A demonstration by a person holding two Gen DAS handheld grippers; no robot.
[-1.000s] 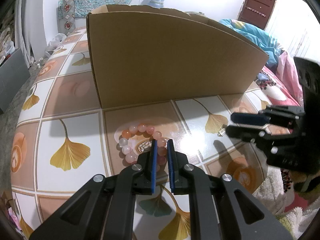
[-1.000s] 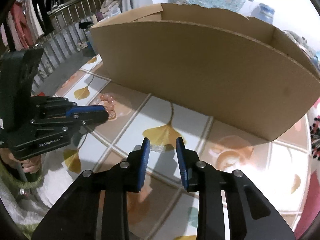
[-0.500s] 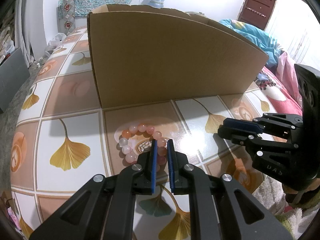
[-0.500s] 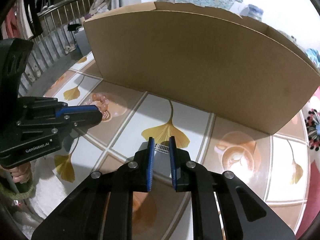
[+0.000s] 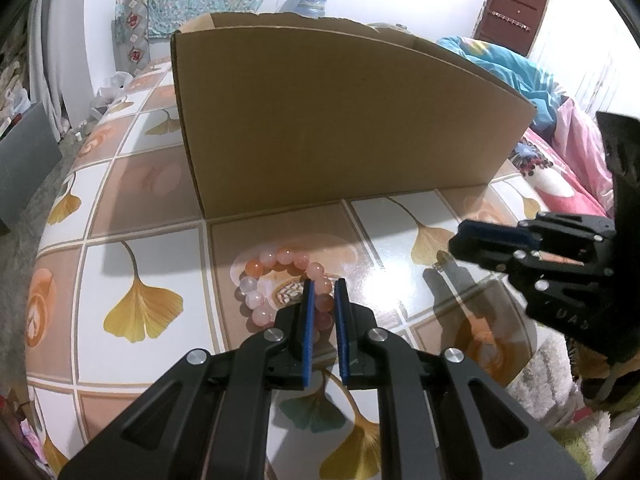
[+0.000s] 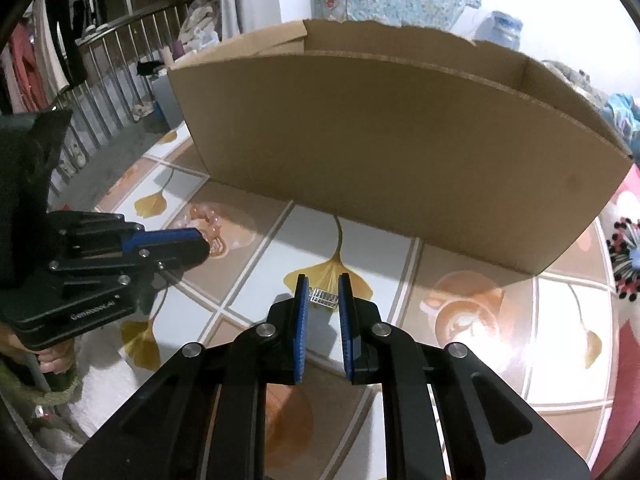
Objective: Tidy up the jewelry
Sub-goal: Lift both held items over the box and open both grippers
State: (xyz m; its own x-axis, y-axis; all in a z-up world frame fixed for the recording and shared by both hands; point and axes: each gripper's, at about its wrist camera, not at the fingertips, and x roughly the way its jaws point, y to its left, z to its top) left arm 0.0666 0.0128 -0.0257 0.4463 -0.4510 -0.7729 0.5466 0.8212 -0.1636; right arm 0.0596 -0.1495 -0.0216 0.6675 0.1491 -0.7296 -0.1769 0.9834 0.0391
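A pink and orange bead bracelet (image 5: 276, 272) lies on the tiled tabletop (image 5: 140, 248) in front of a tall open cardboard box (image 5: 328, 120). My left gripper (image 5: 323, 285) is shut on the near right side of the bracelet, beads between its blue pads. It also shows at the left of the right wrist view (image 6: 200, 242), with the bracelet (image 6: 208, 220) beyond it. My right gripper (image 6: 323, 280) is shut on a small silver hair clip (image 6: 325, 297) low over the table. It shows at the right of the left wrist view (image 5: 460, 240).
The cardboard box (image 6: 400, 140) fills the far side of the table. A pink and blue bedspread (image 5: 560, 120) lies beyond the table's right edge. A metal railing (image 6: 112, 60) and hung clothes stand at the far left.
My right gripper has narrowed from open onto the silver clip and has risen a little. My left gripper has stayed shut on the bracelet without moving.
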